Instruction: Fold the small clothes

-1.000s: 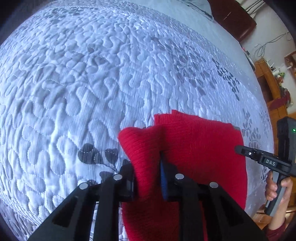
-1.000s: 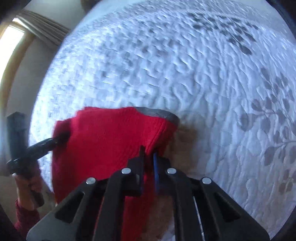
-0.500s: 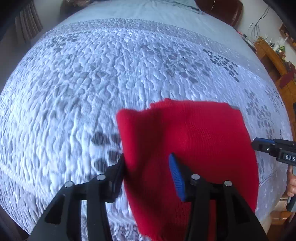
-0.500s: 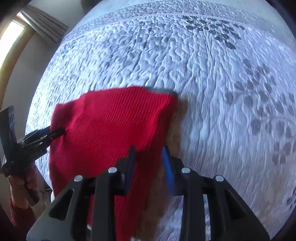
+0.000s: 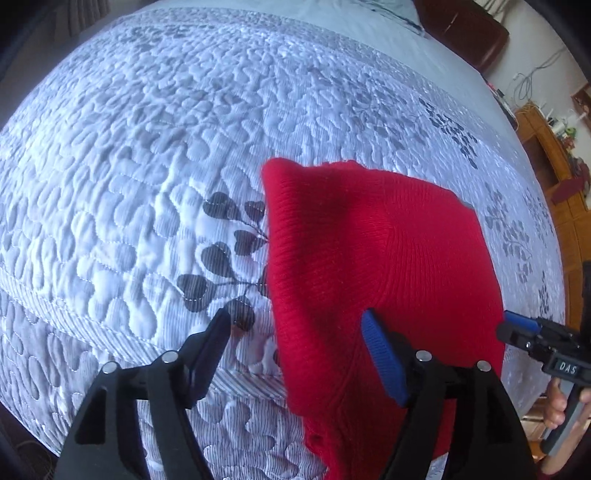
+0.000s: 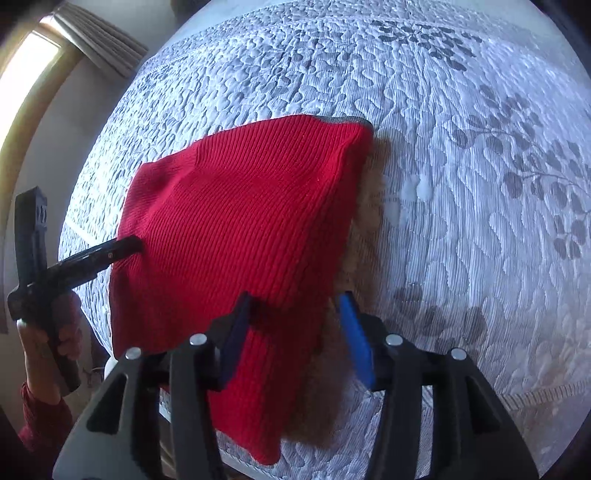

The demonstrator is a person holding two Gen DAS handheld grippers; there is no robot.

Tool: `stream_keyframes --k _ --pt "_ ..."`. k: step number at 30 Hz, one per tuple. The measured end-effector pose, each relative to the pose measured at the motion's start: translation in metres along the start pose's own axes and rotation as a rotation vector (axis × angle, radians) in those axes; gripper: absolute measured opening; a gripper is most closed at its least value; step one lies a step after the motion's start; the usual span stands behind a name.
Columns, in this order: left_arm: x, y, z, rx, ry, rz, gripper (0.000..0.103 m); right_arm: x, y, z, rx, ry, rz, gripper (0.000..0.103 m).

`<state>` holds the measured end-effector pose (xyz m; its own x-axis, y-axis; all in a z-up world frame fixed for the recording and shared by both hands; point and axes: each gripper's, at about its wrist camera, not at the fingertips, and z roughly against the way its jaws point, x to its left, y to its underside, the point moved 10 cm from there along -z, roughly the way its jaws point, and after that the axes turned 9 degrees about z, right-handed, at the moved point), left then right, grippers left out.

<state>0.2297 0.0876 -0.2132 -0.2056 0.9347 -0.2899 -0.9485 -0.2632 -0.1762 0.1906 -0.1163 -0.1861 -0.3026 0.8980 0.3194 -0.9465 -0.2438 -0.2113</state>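
A red knitted garment [image 5: 369, 266] lies folded on the quilted bedspread [image 5: 147, 166], its near end hanging over the bed's edge. My left gripper [image 5: 295, 321] hovers over the garment's left edge. Its jaws are opening and the pads touch nothing. In the right wrist view the same garment [image 6: 240, 214] shows a grey trim along its far edge. My right gripper [image 6: 295, 299] hangs above the garment's near right part, jaws opening, cloth below them but not pinched. Each view catches the other gripper at the garment's side: the right one [image 5: 517, 328], the left one [image 6: 122, 247].
The white bedspread [image 6: 461, 184] has grey leaf prints. Wooden furniture [image 5: 554, 173] stands beyond the bed on the right, and a dark headboard [image 5: 461, 26] at the far end. A window with a curtain [image 6: 92, 33] is at the left. A hand [image 6: 55, 332] in a red sleeve grips the left tool.
Both grippers held the garment's folded edge a second ago. They have let go, opened wide and drawn back and a little upward. The garment now rests flat on the bed.
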Motion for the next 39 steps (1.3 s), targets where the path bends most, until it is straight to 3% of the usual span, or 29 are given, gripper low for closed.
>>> stream_keyframes --k 7,12,15,20,25,30,34,39 --pt "-0.004 -0.008 -0.014 0.047 0.072 0.018 0.081 0.001 -0.005 -0.012 0.013 -0.035 0.002 0.051" --pt "-0.021 -0.011 -0.022 0.087 0.123 -0.034 0.079 0.000 -0.011 -0.022 0.021 -0.046 0.001 0.055" --pt "-0.036 -0.006 -0.027 0.122 0.167 -0.070 0.070 -0.001 -0.014 -0.026 0.023 -0.053 0.001 0.057" --pt "-0.039 -0.007 -0.033 0.133 0.192 -0.057 0.068 -0.001 -0.016 -0.030 0.023 -0.069 0.002 0.059" --pt "-0.042 -0.004 -0.030 0.125 0.213 -0.062 0.057 -0.002 -0.016 -0.031 0.018 -0.082 0.000 0.059" --pt "-0.044 -0.002 -0.028 0.117 0.218 -0.059 0.046 0.000 -0.015 -0.029 0.009 -0.080 0.007 0.054" --pt "-0.044 -0.003 -0.025 0.102 0.222 -0.038 0.035 0.003 -0.014 -0.025 -0.016 -0.071 0.022 0.041" --pt "-0.048 0.001 -0.015 0.043 0.155 -0.064 0.032 0.006 -0.011 -0.013 -0.041 -0.090 0.006 0.031"
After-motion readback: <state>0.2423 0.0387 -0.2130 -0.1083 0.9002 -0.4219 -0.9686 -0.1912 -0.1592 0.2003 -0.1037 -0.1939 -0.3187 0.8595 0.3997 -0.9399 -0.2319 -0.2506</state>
